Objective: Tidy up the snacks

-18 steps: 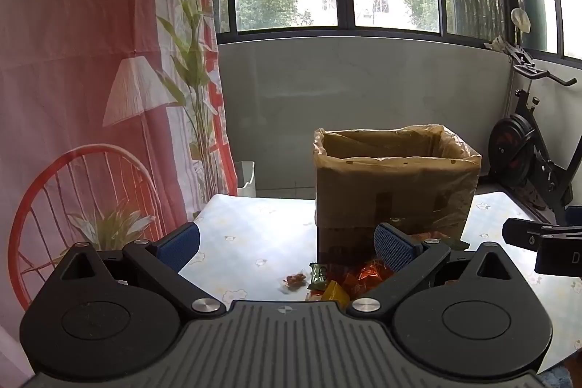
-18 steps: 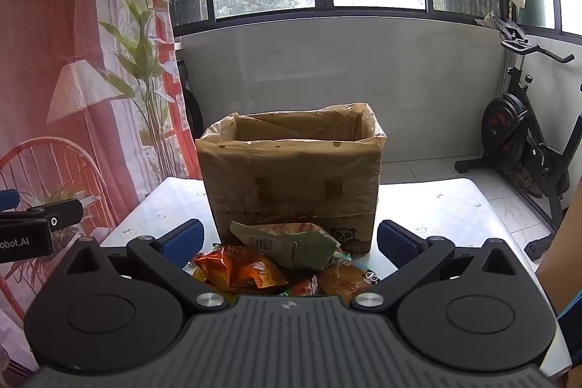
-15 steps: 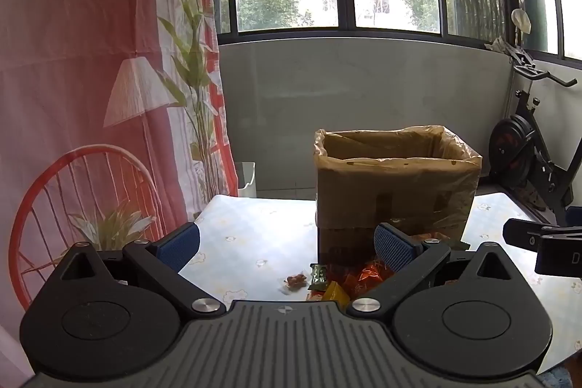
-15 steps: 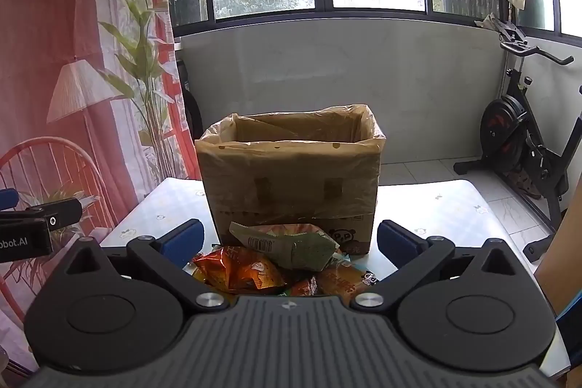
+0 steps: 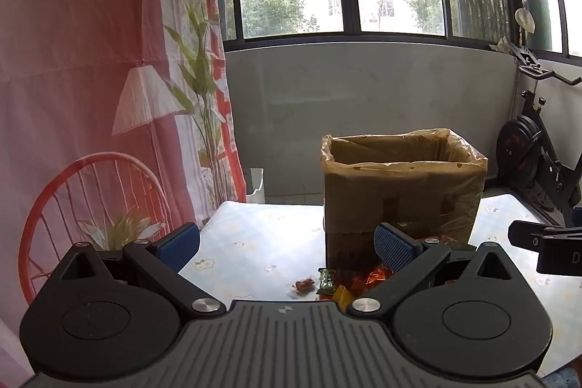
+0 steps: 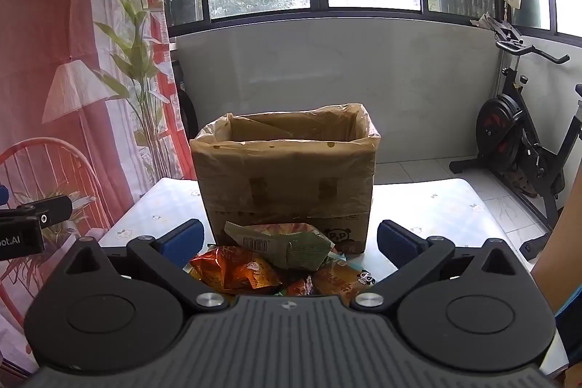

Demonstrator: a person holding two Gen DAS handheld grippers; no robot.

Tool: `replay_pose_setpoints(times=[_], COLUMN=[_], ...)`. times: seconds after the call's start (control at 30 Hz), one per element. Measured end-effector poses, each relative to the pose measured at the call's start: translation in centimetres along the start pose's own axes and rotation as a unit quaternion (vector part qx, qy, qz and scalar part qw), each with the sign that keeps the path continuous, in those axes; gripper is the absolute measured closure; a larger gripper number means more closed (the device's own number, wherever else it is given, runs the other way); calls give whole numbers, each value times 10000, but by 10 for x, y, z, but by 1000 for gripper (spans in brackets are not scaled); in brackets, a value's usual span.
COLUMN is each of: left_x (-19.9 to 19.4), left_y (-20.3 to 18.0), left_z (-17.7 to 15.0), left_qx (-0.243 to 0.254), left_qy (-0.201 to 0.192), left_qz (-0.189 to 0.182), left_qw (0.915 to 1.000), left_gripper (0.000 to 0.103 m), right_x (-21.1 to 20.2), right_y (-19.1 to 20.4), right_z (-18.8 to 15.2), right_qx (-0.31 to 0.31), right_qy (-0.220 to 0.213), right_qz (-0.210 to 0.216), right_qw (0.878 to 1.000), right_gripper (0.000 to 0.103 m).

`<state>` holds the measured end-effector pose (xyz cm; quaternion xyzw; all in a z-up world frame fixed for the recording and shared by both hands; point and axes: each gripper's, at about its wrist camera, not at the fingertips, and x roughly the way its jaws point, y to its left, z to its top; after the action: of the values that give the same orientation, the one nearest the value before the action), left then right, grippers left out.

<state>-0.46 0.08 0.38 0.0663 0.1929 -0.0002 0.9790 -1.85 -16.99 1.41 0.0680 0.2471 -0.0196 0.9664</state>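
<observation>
- The snack packets (image 6: 276, 264) lie in a loose heap on the worktop (image 6: 429, 206), just in front of the cardboard box (image 6: 287, 177) and touching or nearly touching its front wall.
- On top sits a green packet (image 6: 291, 244) with a barcode facing up; an orange packet (image 6: 232, 270) lies to its left, and another orange one with a panda mark (image 6: 345, 279) to its right.
- From the left wrist view, one small clear-wrapped sweet (image 5: 303, 285) lies a little apart from the heap, on its left.
- These look light, soft and crinkly, with slick film that may slide between the pads; the contents are probably brittle, so a hard squeeze could crush them.
- The best hold is likely a sealed edge or a raised corner, such as the upturned left end of the green packet, not the puffed middle.
- The box stands open at the top with a thin plastic liner (image 6: 367, 126) folded over its rim; it looks like the place for the snacks. What is inside cannot be seen.
- The right claw (image 6: 291, 239) is spread wide and empty, tilted down, with the heap between and below its fingers.
- The left claw (image 5: 287, 242) is also wide and empty, left of the heap, with the box behind its right finger.
- No packet has been lifted yet.
</observation>
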Motion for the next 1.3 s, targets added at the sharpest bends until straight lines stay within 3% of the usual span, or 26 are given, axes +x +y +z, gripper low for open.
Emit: replay_pose_setpoints(times=[1.3], left_x=[-3], left_y=[-8], left_z=[-3], left_qx=[-35], left_qy=[-23], left_qz=[-42], left_qw=[10000], left_gripper=[0], right_x=[-4], right_y=[-9], right_z=[1], right_qx=[145], right_qy=[-54], right_qz=[-75], right_qw=[9999], right_gripper=[0])
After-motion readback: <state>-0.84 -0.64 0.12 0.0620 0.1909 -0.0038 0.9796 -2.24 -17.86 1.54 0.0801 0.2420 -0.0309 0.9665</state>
